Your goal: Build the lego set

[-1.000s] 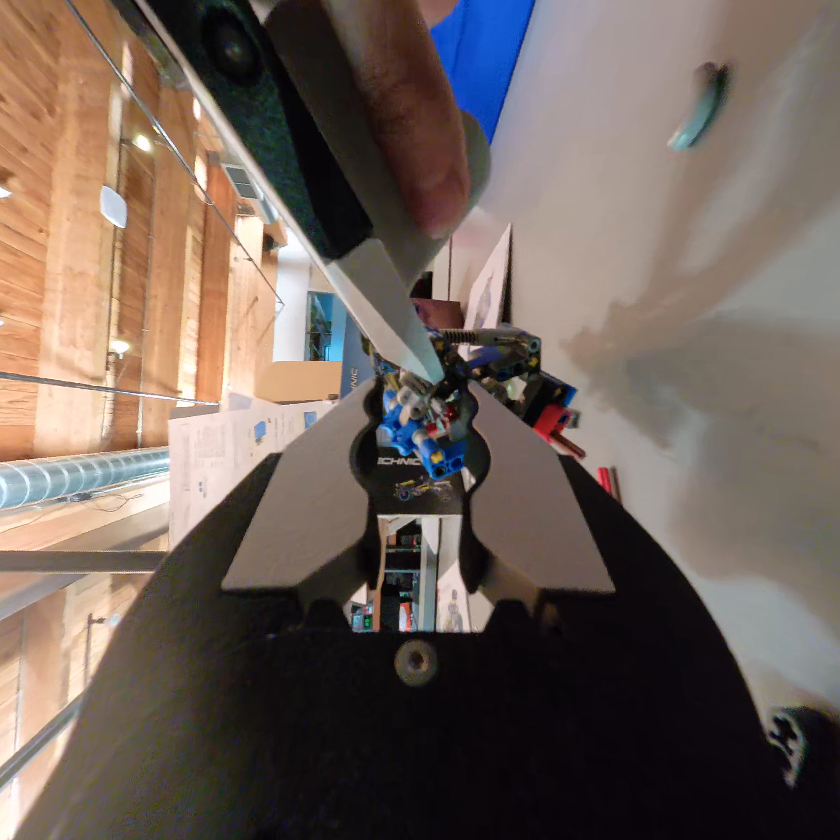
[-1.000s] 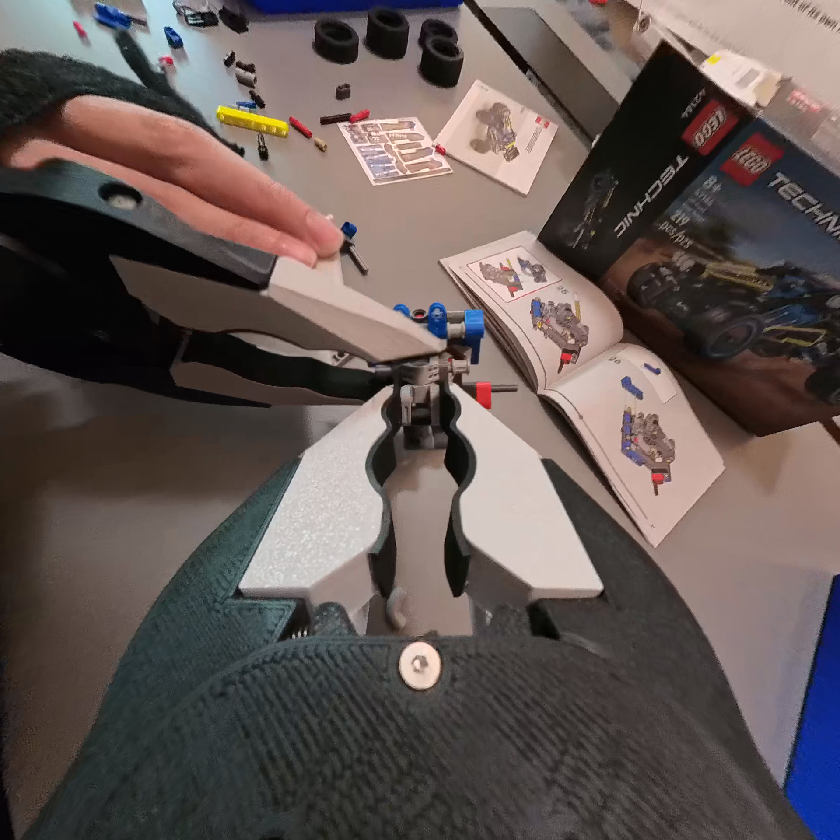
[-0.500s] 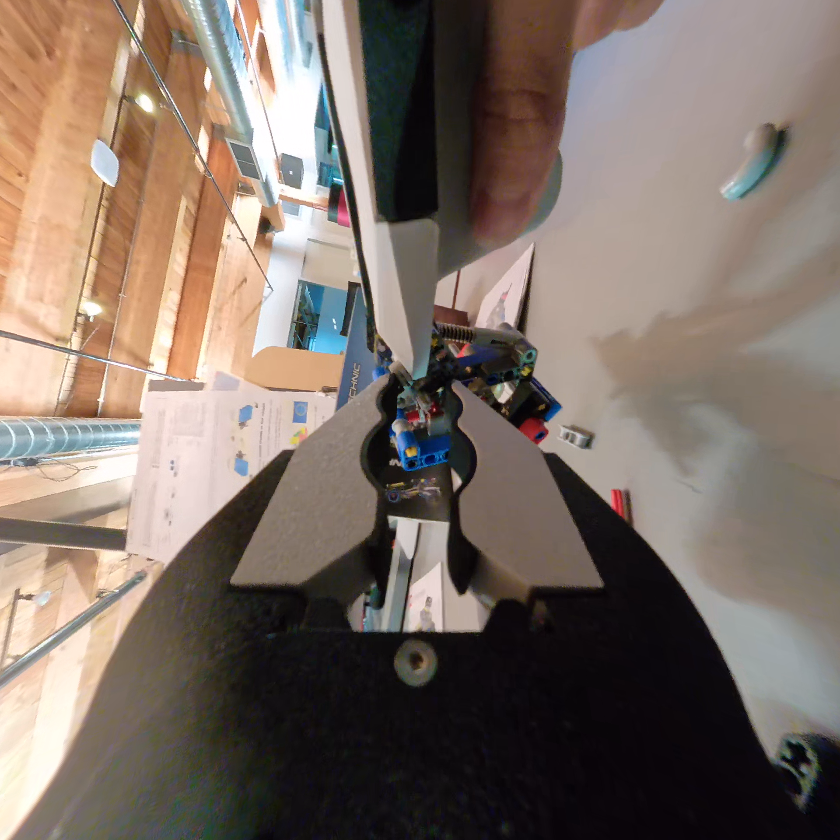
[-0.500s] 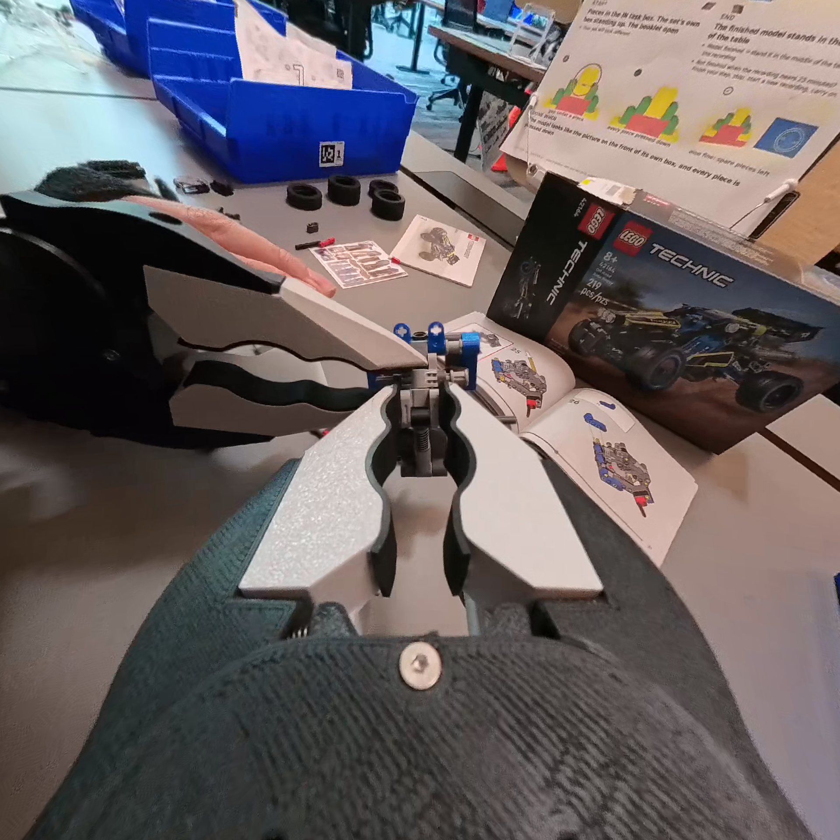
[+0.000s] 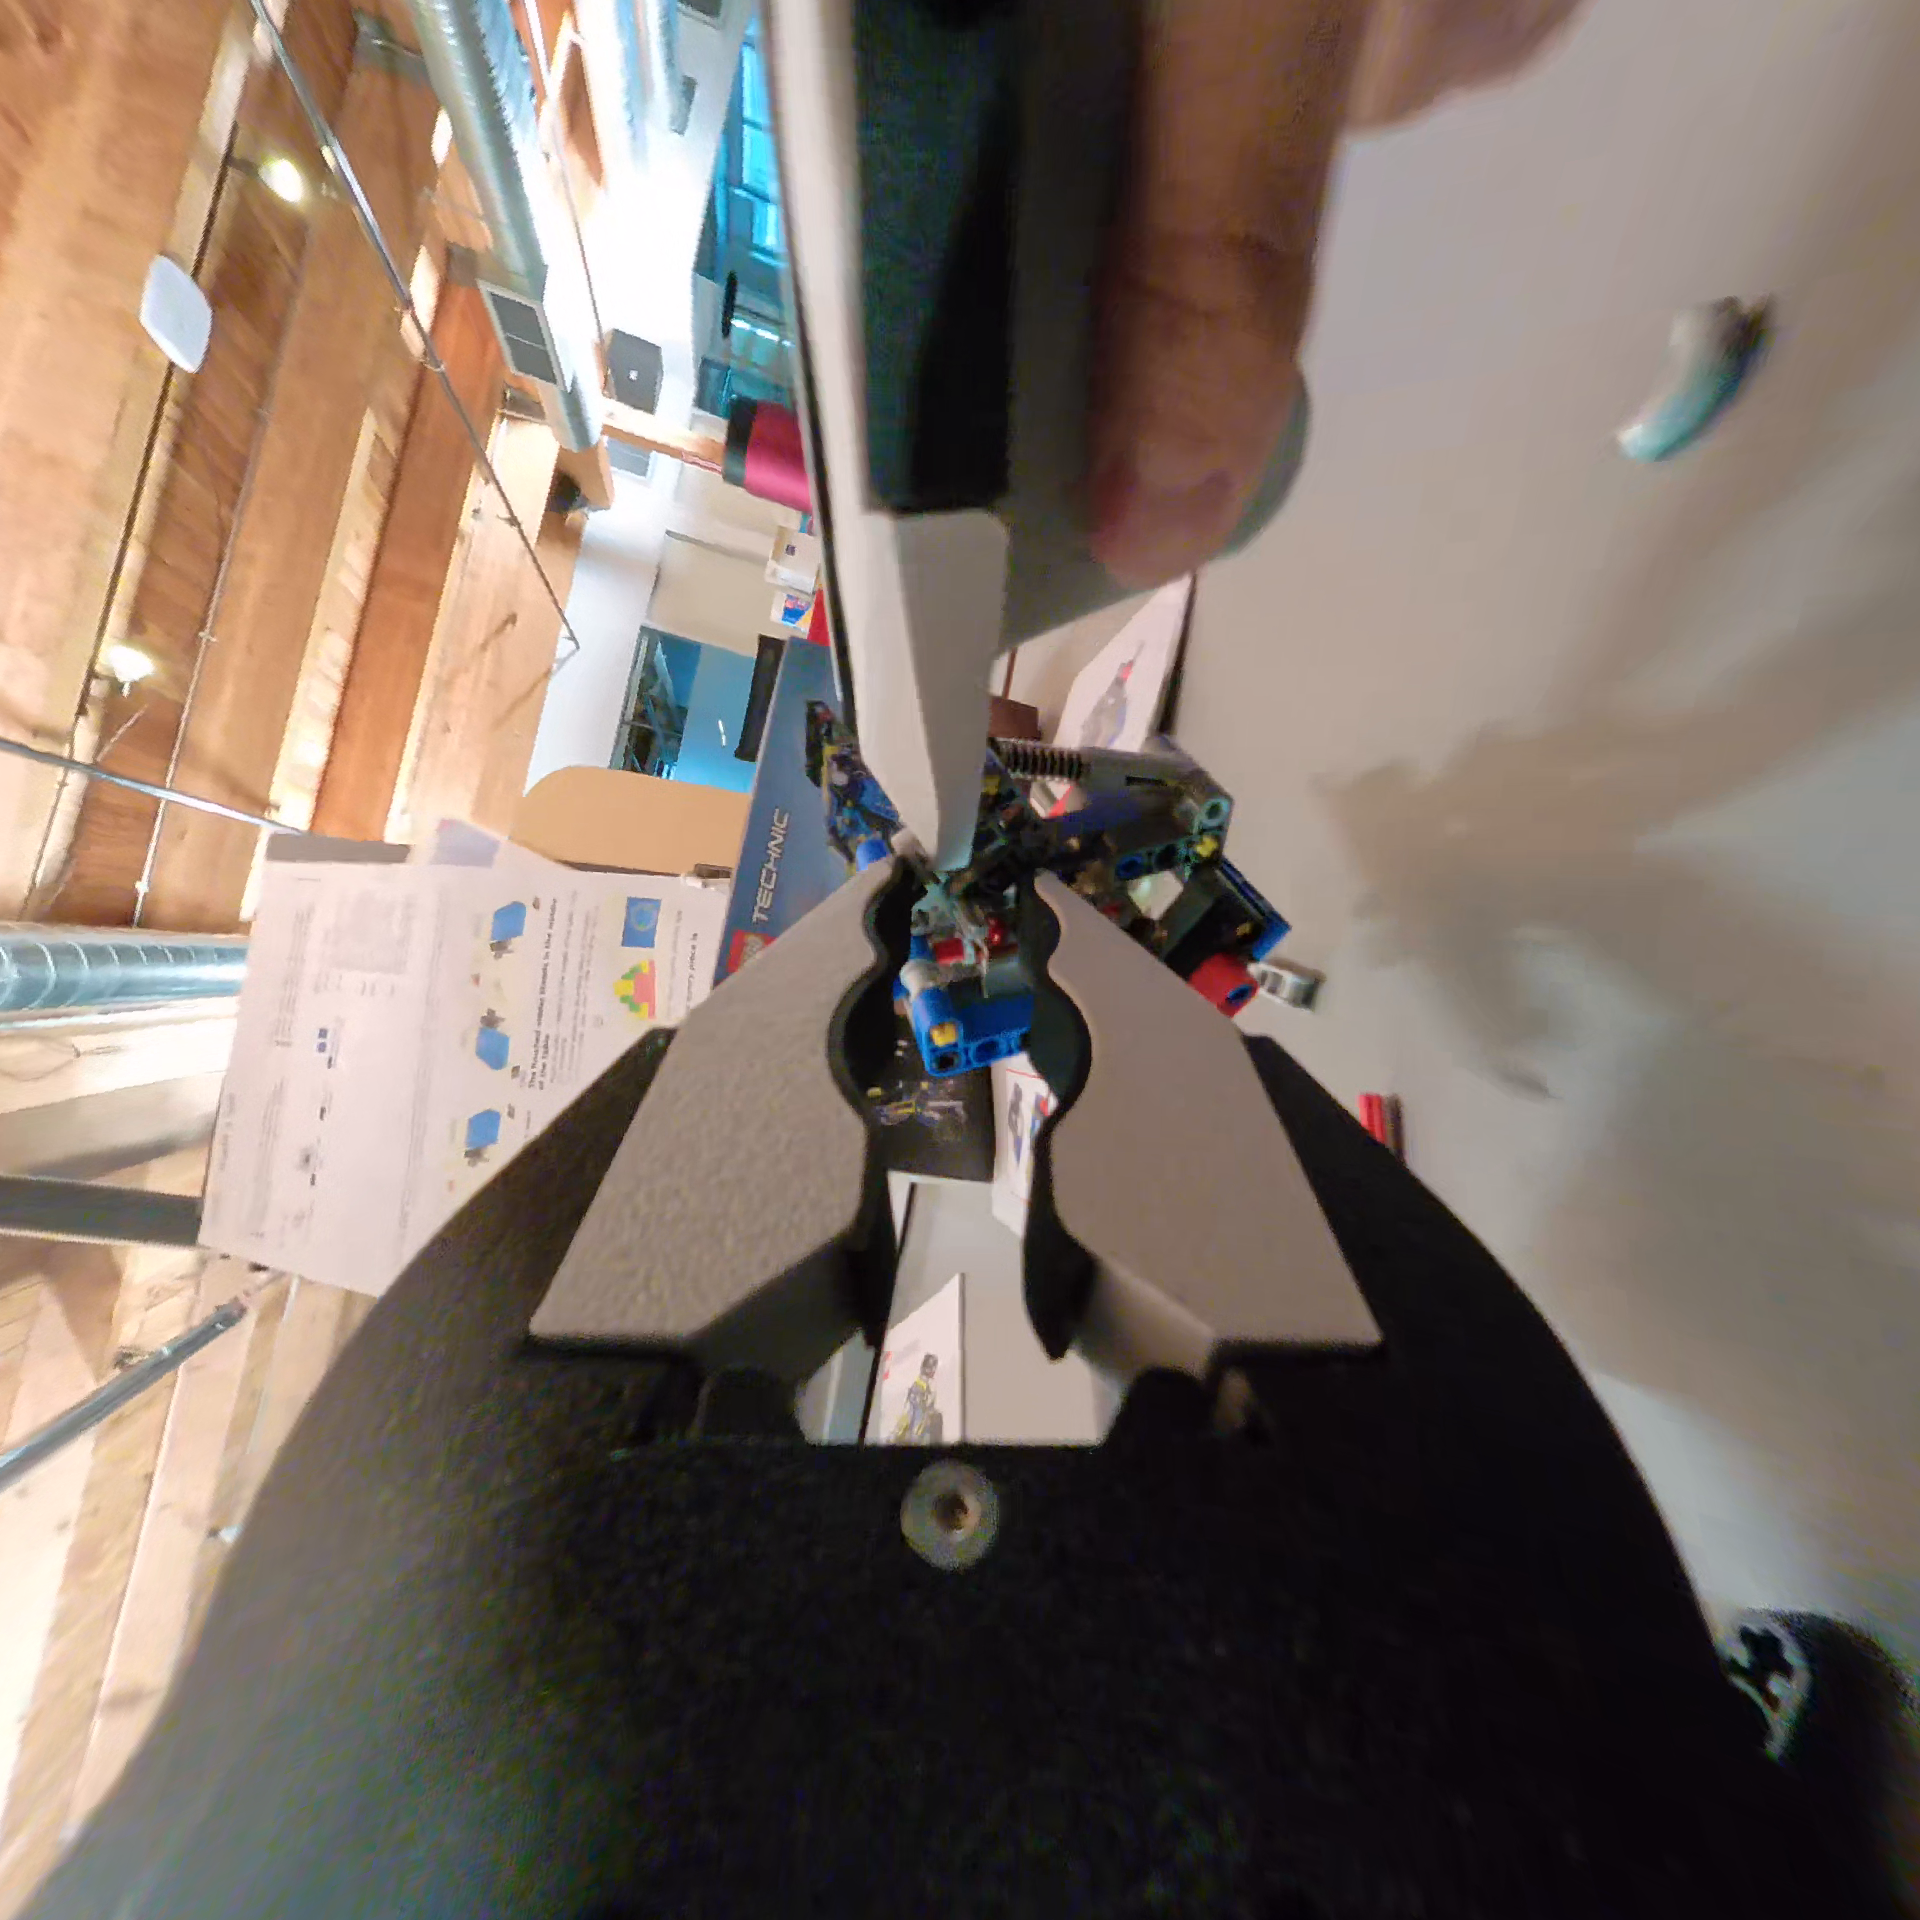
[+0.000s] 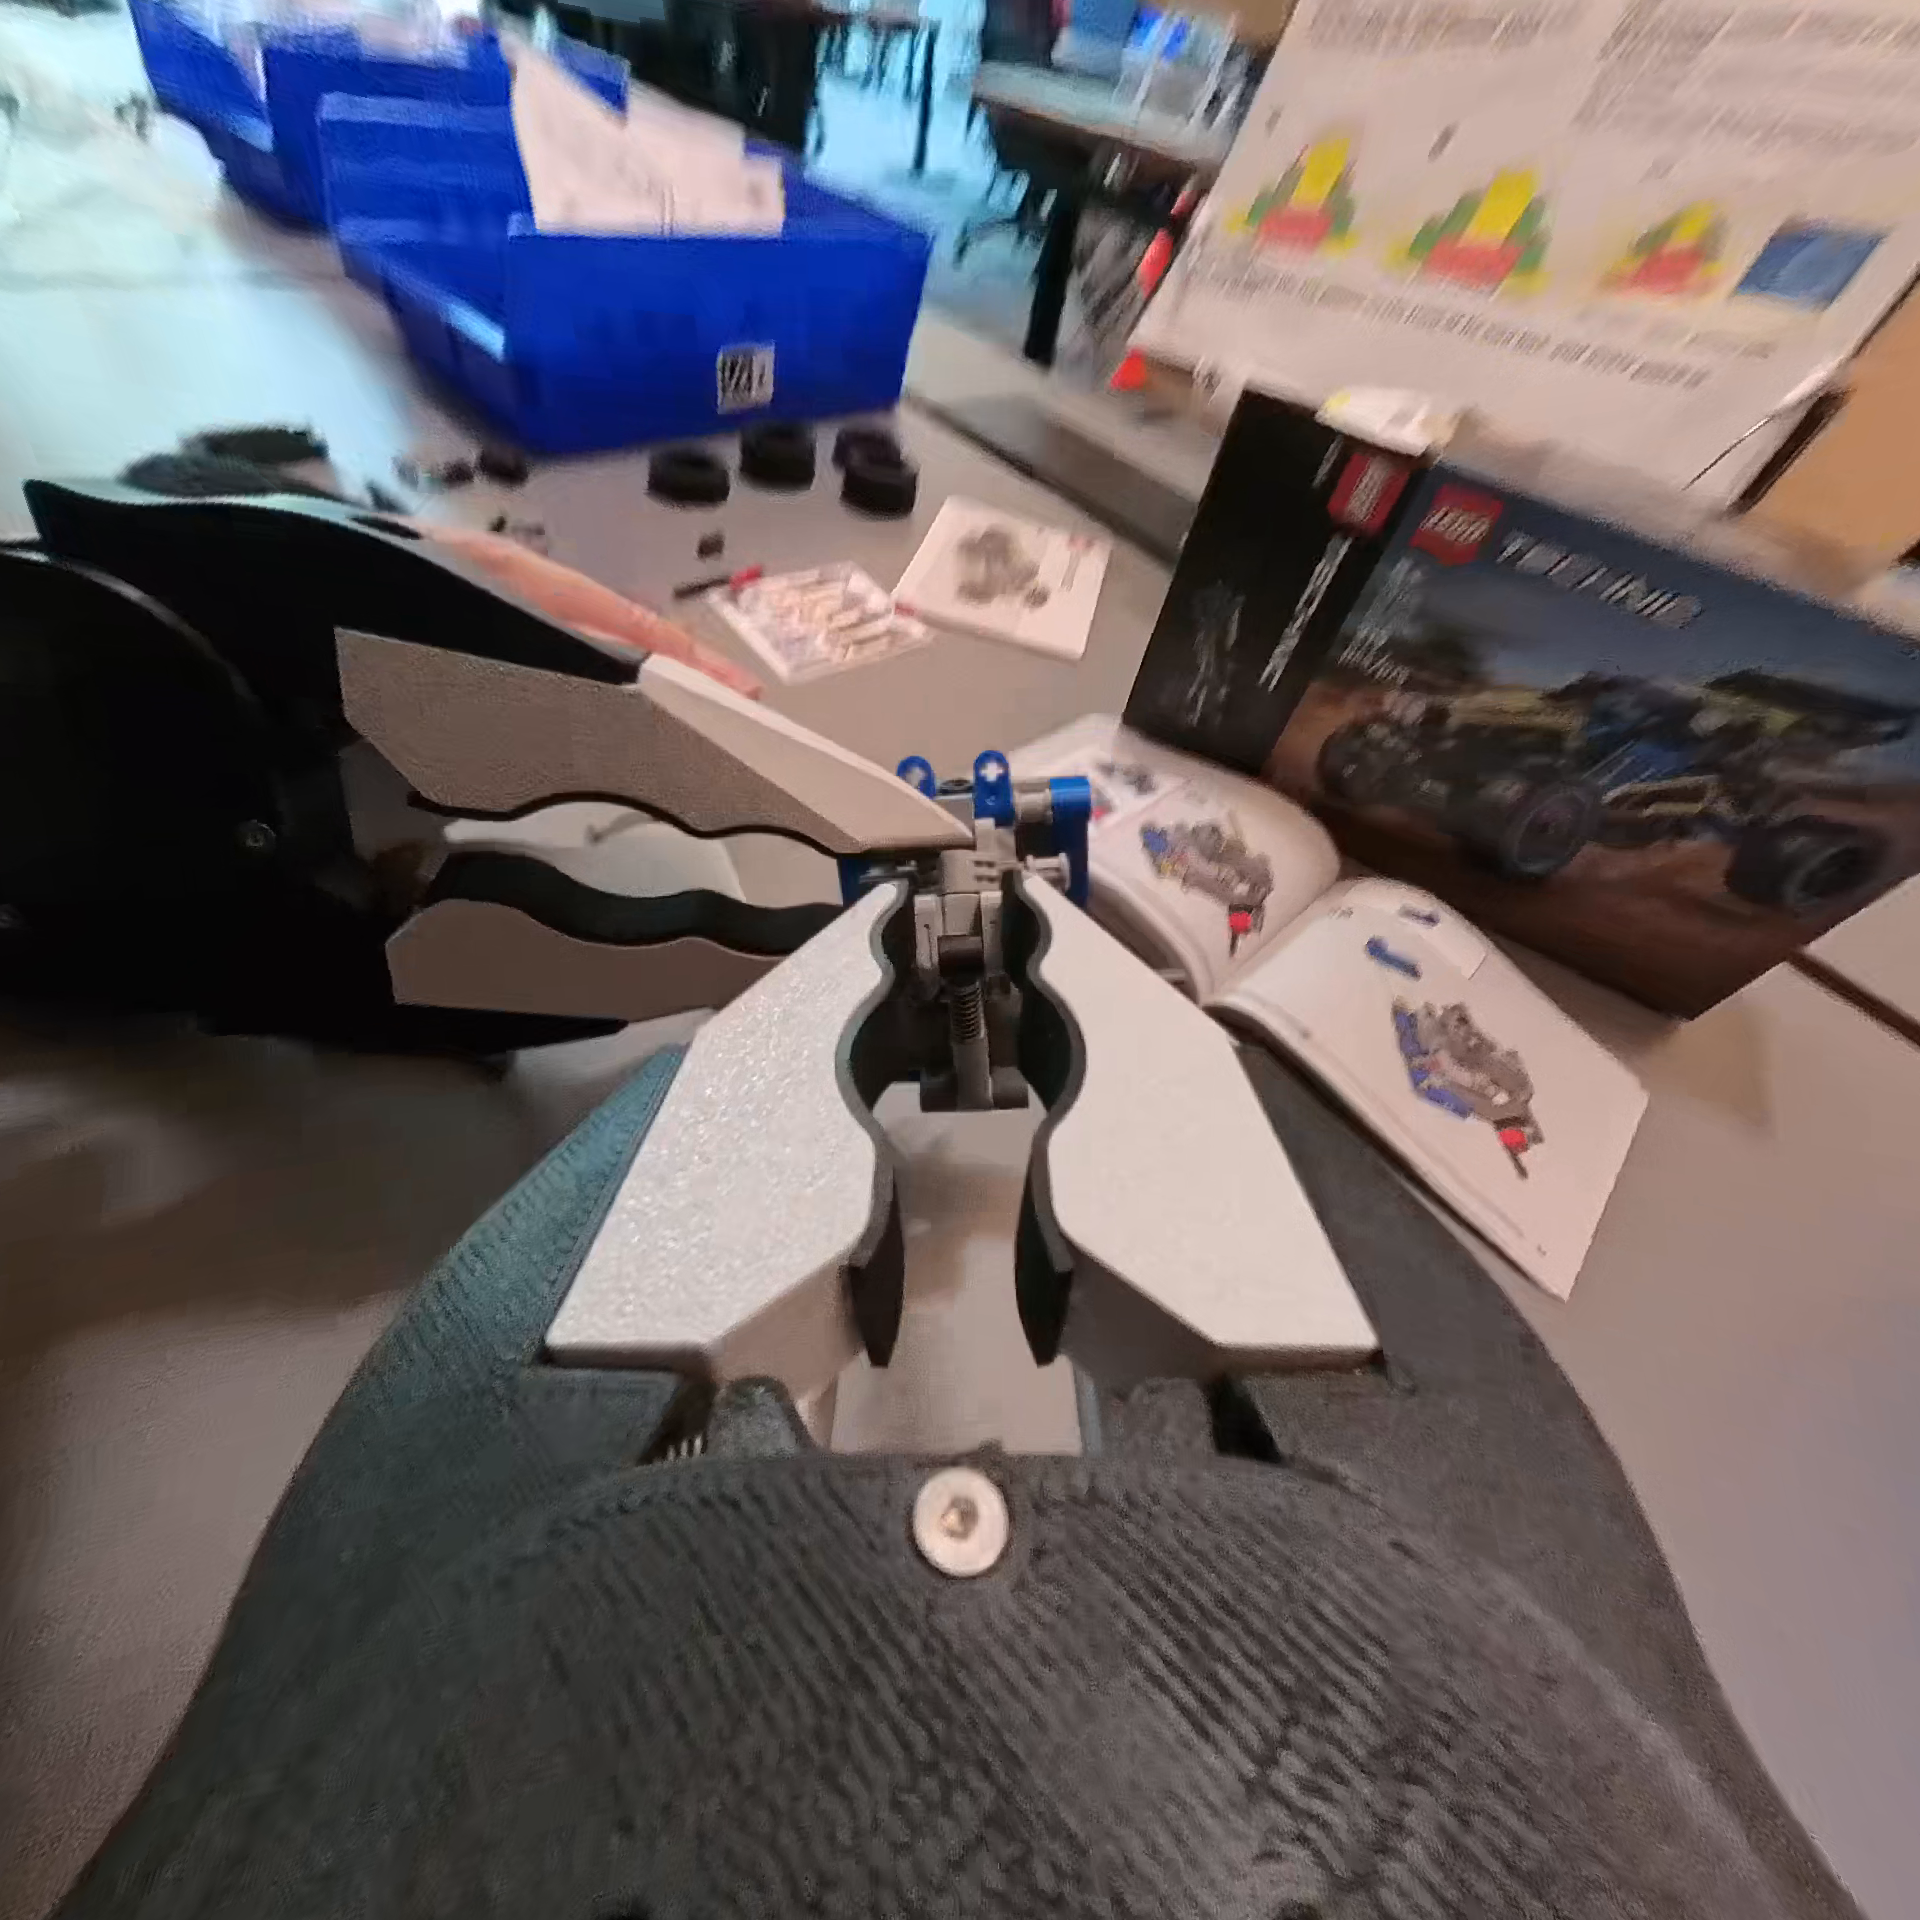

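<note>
Motion blur is smearing the blue bins (image 6: 644,281) and the poster (image 6: 1538,197). The small loose parts (image 6: 499,520) on the counter (image 6: 312,1195) are reading too tiny to identify.

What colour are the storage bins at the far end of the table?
The storage bins are bright blue, seen best in the right wrist view, though motion-blurred.

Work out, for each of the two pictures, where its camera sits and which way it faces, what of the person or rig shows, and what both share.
Left wrist view: on the left gripper, rolled sideways, table at right, ceiling at left; its fingers close on the lego assembly; a fingertip shows above.
Right wrist view: on the right gripper, facing level across the table towards the set box and open booklet; the left gripper enters from the left.
Shared: the assembly, both grippers, the box.
</note>
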A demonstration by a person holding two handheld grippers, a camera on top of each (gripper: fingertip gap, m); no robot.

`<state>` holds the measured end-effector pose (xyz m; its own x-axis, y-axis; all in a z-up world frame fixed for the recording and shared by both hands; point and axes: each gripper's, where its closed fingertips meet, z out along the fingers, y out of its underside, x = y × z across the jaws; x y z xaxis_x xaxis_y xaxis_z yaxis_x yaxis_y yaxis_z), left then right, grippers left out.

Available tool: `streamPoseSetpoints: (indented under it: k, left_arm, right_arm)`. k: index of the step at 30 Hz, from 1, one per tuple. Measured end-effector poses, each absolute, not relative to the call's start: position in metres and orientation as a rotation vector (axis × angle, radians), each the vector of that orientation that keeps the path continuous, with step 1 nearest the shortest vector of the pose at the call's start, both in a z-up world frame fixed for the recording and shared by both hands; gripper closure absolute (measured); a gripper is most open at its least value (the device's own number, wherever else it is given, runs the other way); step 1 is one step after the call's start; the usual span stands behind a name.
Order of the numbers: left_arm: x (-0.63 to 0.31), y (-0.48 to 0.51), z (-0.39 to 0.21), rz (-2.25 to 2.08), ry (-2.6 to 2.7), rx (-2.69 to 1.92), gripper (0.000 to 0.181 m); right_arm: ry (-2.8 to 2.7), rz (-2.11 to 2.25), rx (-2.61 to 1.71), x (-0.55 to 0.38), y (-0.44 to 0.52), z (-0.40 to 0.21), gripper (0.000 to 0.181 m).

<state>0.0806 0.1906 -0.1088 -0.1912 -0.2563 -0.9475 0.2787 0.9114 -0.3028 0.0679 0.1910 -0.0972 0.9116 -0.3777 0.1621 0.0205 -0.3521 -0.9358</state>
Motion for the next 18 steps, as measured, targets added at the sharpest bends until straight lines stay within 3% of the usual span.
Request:
streamPoseSetpoints:
  k: [18]
  left_arm:
    - [0.077,0.186,-0.124,-0.224,1.623,0.284,0.162]
  right_arm:
    - [0.056,-0.284,-2.288,0.065,0.185,-0.129,0.165]
